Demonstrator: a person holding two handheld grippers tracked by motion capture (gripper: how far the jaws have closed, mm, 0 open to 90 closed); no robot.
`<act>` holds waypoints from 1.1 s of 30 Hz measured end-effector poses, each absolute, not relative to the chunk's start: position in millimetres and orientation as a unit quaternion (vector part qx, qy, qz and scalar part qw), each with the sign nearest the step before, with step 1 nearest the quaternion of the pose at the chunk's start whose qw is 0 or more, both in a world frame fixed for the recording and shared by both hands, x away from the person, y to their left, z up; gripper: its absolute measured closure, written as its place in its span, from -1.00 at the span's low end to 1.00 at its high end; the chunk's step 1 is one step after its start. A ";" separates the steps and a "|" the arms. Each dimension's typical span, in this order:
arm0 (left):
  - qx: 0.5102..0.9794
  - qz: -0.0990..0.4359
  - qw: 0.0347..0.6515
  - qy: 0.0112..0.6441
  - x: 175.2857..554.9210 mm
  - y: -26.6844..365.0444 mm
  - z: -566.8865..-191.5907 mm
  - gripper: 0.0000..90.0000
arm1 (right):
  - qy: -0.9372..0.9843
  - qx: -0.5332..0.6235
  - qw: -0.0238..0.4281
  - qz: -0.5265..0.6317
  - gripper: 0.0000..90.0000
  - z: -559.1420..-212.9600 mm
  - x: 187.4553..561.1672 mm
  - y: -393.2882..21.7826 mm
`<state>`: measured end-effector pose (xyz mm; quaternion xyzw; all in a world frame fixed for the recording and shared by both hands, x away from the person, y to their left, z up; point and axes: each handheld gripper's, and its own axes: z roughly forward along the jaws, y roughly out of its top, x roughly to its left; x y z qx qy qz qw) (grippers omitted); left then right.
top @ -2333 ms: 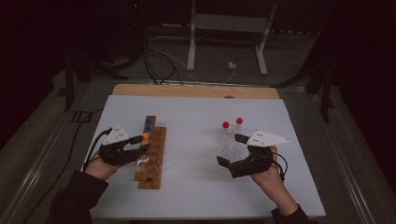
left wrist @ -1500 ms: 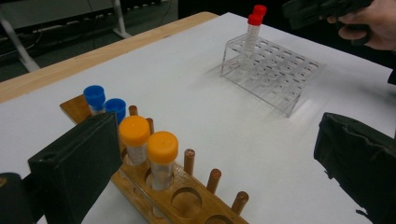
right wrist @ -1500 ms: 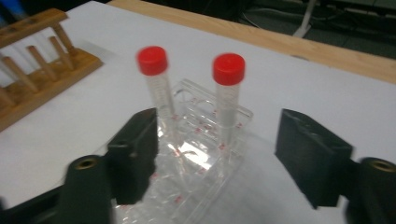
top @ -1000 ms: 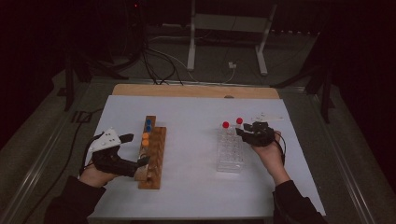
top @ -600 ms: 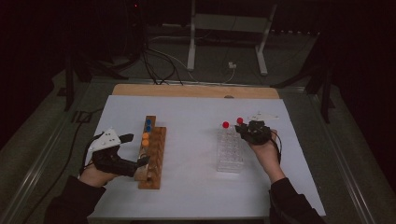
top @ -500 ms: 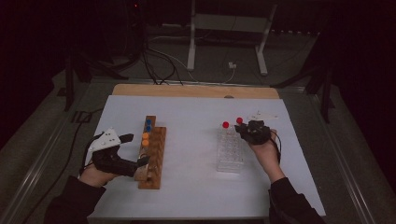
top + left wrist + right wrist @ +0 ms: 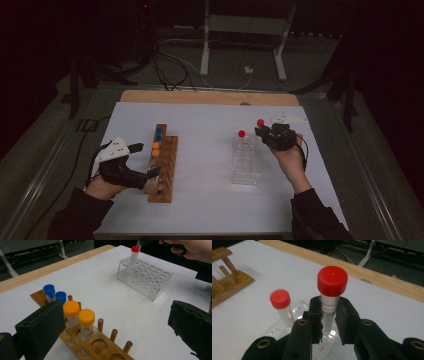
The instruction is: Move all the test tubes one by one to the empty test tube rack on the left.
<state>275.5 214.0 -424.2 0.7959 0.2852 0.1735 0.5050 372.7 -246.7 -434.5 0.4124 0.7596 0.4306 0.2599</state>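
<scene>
My right gripper (image 7: 329, 315) is shut on a clear tube with a red cap (image 7: 332, 281), held upright over the far end of the clear plastic rack (image 7: 246, 162). A second red-capped tube (image 7: 241, 133) stands in that rack, just left of the held one (image 7: 260, 122). The wooden rack (image 7: 162, 170) holds two blue-capped tubes (image 7: 54, 292) and two orange-capped tubes (image 7: 78, 315). My left gripper (image 7: 115, 315) is open, its jaws wide apart on either side of the wooden rack's near end, with the orange-capped tubes beside one jaw. In the high view the left gripper (image 7: 146, 160) sits at that rack's left side.
White sheet (image 7: 205, 130) covers the table, with a wooden strip (image 7: 210, 97) along the far edge. Several empty holes and pegs (image 7: 113, 333) run along the wooden rack. Cables and a metal stand (image 7: 245, 45) lie on the floor beyond the table.
My right gripper moved from the clear rack's near side to its far end, shut on the red-capped tube and raised it slightly. The left gripper drew back a little, then stayed put.
</scene>
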 end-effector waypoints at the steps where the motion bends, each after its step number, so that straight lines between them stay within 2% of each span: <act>1: 0.796 0.174 0.505 0.285 275.5 213.9 -424.0 -0.97 | 0.759 0.412 0.261 0.432 0.67 -431.1 371.0 -247.0; 9: 0.797 0.167 0.509 0.278 274.9 209.6 -419.7 -0.97 | 0.760 0.394 0.267 0.442 0.67 -406.1 354.3 -243.6; 14: 0.798 0.159 0.513 0.272 274.0 206.0 -415.3 -0.97 | 0.767 0.374 0.252 0.457 0.67 -397.2 342.0 -235.5; 33: 0.816 0.144 0.507 0.238 274.3 173.2 -406.7 -0.96 | 0.814 0.285 0.199 0.465 0.67 -408.3 301.9 -174.3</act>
